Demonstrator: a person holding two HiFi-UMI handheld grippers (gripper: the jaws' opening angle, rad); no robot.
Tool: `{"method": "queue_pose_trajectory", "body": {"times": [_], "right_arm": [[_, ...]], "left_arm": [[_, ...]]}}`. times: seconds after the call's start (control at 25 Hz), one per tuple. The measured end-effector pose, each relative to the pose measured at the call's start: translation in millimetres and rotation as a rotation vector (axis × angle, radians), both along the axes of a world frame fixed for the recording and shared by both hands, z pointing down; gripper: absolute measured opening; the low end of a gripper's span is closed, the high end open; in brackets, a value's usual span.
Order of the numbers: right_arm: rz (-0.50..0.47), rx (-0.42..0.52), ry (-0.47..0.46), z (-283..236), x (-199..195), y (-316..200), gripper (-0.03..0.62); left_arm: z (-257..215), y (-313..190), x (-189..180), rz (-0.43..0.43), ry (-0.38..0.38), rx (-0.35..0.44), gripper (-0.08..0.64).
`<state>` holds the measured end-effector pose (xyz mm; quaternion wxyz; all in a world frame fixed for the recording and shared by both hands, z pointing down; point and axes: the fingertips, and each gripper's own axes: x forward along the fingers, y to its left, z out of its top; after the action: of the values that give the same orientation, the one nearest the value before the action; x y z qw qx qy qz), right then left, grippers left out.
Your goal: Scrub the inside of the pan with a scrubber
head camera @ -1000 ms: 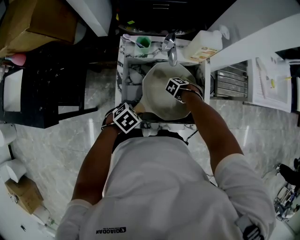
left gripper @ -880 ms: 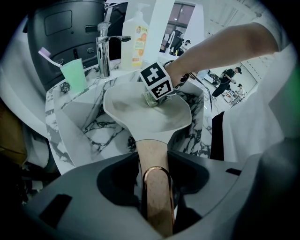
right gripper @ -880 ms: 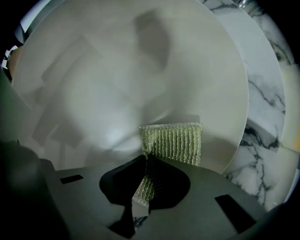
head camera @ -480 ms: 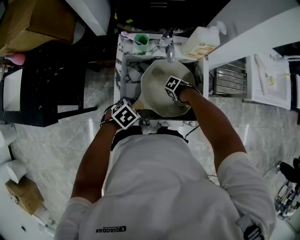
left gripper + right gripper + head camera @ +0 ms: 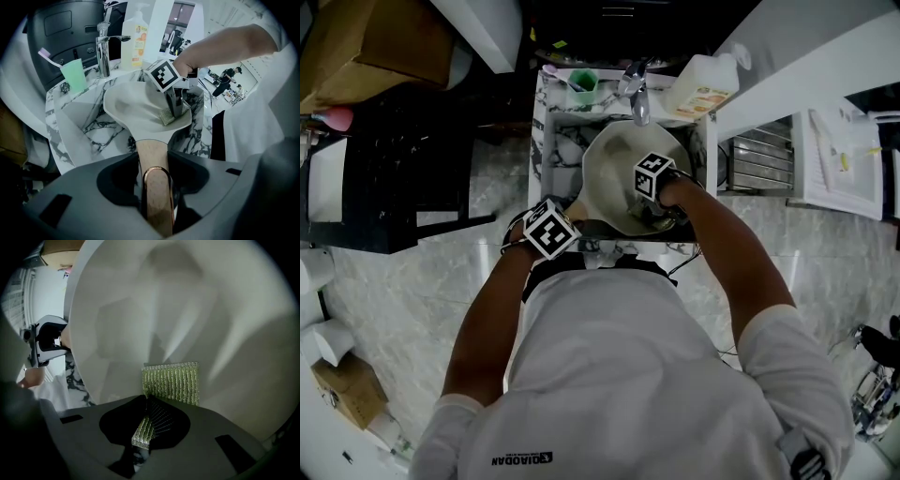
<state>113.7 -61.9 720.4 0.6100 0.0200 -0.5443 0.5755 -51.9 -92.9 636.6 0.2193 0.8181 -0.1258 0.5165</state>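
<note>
A cream pan (image 5: 614, 173) rests tilted in the marble sink (image 5: 555, 150). My left gripper (image 5: 154, 176) is shut on the pan's wooden handle (image 5: 151, 152), which has a copper ring at its end. In the head view, the left gripper (image 5: 579, 231) is at the sink's near edge. My right gripper (image 5: 657, 212) reaches into the pan and is shut on a green mesh scrubber (image 5: 171, 382). The scrubber lies flat against the pan's inner wall (image 5: 187, 310), near the right rim. In the left gripper view, the right gripper (image 5: 177, 110) holds the scrubber (image 5: 166, 116) there.
A chrome faucet (image 5: 103, 47) stands behind the sink, with its spout over the pan's far rim. A green cup (image 5: 74, 76) with a toothbrush sits at the back left. A soap bottle (image 5: 134, 35) stands at the back right. A steel rack (image 5: 764, 159) is to the right.
The right gripper has slid the scrubber a little across the pan's inside, toward the near right rim. The left gripper keeps its hold on the handle.
</note>
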Motion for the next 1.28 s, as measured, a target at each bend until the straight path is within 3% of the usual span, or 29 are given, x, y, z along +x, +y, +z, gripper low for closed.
{"method": "queue_pose_trajectory", "body": {"times": [0.44,0.72,0.84,0.96,1.12,1.28], "right_arm": [[0.184,-0.089,-0.219,-26,-47,6,0.058],[0.236,-0.098,-0.257,-31,-51,6,0.058],[0.244,-0.056,-0.286,-36,-51,-3,0.058],[0.270,0.096,-0.323,-46,-52,-33,0.058],[0.320,0.444,-0.374,-62,-51,-96,0.058],[0.316,0.789,-0.298,-59,-35,-150,0.058]], "left_arm": [[3,1,-1,0.001,-0.007,-0.008,0.202],[1,1,0,0.000,-0.006,-0.009,0.202],[1,0,0,-0.001,-0.005,-0.006,0.202],[2,2,-2,-0.001,-0.007,-0.015,0.202],[3,4,-2,0.000,-0.007,-0.022,0.202],[1,1,-1,-0.002,-0.008,-0.006,0.202]]}}
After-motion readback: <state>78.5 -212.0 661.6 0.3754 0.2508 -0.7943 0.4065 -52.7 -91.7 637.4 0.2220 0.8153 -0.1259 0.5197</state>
